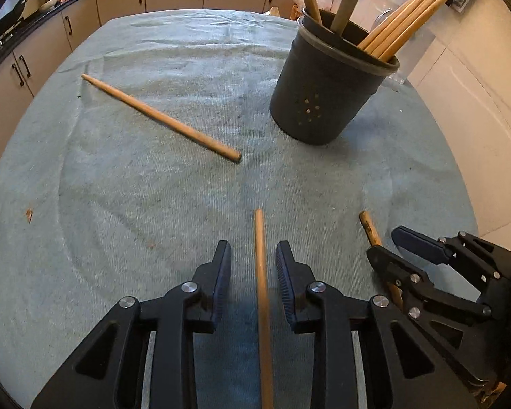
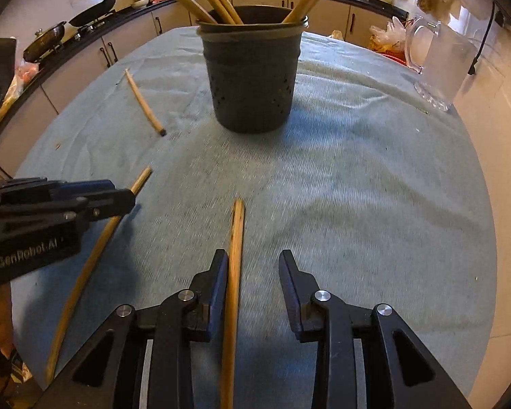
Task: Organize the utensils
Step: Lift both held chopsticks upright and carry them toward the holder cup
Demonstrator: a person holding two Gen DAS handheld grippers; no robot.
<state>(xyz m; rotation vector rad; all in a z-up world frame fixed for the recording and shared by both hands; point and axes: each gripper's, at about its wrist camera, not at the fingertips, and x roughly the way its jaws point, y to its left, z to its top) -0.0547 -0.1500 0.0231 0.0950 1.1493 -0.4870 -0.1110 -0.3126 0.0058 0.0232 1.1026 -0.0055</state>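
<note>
Both grippers are over the blue cloth (image 1: 153, 177) w/ a wooden stick between the jaws each; left gripper (image 1: 253, 255) has its jaws apart, stick (image 1: 261, 279) sitting in the gap w/o touching either pad afaict; right gripper (image 2: 253, 266) is apart too, its stick (image 2: 234, 259) lying against the left pad but not clamped. Both sticks lie flat on the cloth, long axis running straight away from the cams, far ends aimed roughly at the dark holder (image 2: 252, 78) further back. A third stick (image 1: 160, 117) lies apart, diagonal, to the left. Imo for a good grab: centre each stick in the gap, close squarely across it, then lift; tip upright before dropping into the holder, which is already pretty full.
</note>
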